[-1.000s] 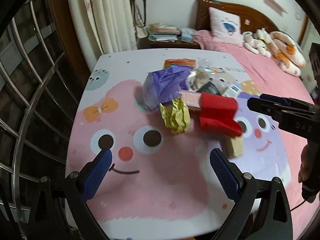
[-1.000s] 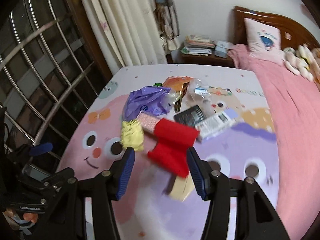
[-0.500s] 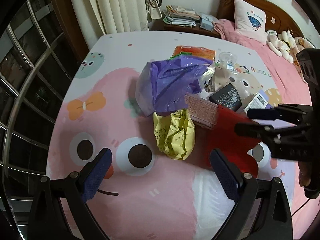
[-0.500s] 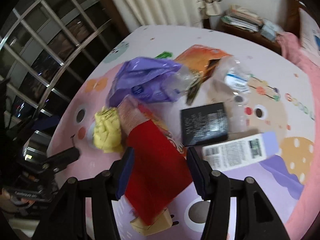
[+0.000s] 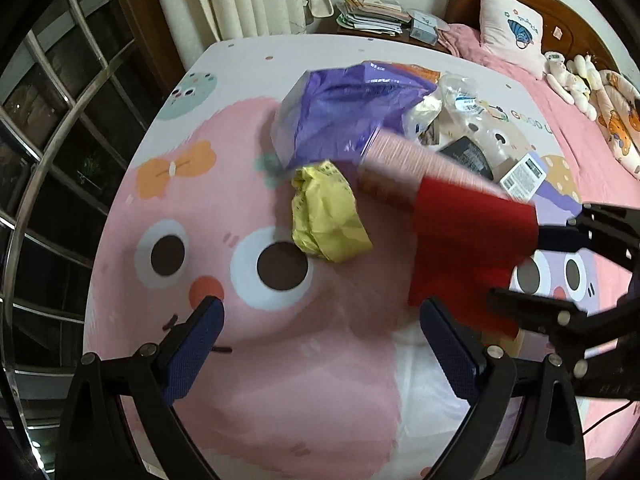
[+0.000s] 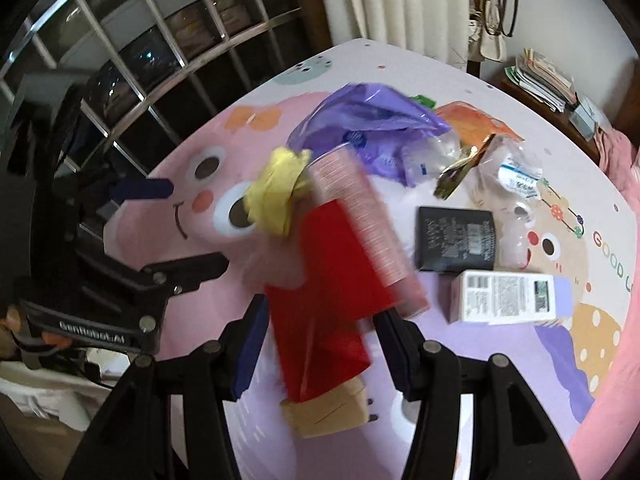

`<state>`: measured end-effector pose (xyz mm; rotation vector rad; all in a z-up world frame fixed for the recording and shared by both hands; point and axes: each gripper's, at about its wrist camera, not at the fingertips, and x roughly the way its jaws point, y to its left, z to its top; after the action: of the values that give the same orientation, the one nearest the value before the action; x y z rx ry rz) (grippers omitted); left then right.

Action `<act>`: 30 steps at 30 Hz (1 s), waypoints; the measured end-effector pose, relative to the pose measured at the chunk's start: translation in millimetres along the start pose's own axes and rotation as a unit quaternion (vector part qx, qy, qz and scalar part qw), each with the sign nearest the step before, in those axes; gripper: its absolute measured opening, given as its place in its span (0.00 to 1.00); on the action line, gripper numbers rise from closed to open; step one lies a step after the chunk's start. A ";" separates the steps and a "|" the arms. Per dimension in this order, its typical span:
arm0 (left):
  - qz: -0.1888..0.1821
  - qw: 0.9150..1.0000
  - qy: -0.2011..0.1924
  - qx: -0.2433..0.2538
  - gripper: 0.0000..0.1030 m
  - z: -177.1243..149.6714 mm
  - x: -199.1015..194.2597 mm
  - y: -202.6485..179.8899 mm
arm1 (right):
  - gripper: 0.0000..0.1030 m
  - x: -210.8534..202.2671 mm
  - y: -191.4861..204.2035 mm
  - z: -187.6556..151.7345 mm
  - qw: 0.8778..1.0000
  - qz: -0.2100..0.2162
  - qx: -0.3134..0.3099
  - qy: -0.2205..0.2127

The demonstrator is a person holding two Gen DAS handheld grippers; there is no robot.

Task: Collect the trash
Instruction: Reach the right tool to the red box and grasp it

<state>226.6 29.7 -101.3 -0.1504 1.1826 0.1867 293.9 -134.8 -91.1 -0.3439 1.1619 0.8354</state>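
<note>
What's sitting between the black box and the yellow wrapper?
The pink carton, lying across the red bag, separates the black box from the yellow wrapper, per the right wrist view.

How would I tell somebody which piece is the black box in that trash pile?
Start at the pile on the cartoon tablecloth. Toward the bed side lies the black box, flat, just beyond the white carton. It is the only dark, squarish packet there.

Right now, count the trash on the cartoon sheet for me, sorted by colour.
Purple: 1, plastic bag
Yellow: 1, crumpled wrapper
Red: 1, folded packet
Pink: 1, box
Black: 1, box
White: 1, box
Orange: 1, packet
Clear: 1, crushed bottle
Total: 8
</note>
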 end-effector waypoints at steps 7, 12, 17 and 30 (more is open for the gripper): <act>-0.008 1.000 0.003 -0.009 0.95 -15.3 -3.1 8.1 | 0.53 12.5 16.5 -15.3 1.000 -0.010 -0.028 0.006; -0.008 1.000 0.002 -0.014 0.95 -19.9 -5.0 13.6 | 0.53 28.7 22.9 -18.1 0.998 -0.041 -0.056 0.014; -0.011 1.000 0.000 -0.028 0.95 -20.8 -5.1 18.2 | 0.52 42.1 27.5 -19.0 0.996 -0.061 -0.061 0.019; -0.022 0.998 -0.006 -0.059 0.95 0.5 4.2 20.0 | 0.03 41.7 2.3 -24.2 1.000 -0.023 0.009 0.012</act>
<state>224.1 49.6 -105.4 -0.2785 1.1563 0.2198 282.3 -132.0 -137.8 -0.3650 1.1783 0.7826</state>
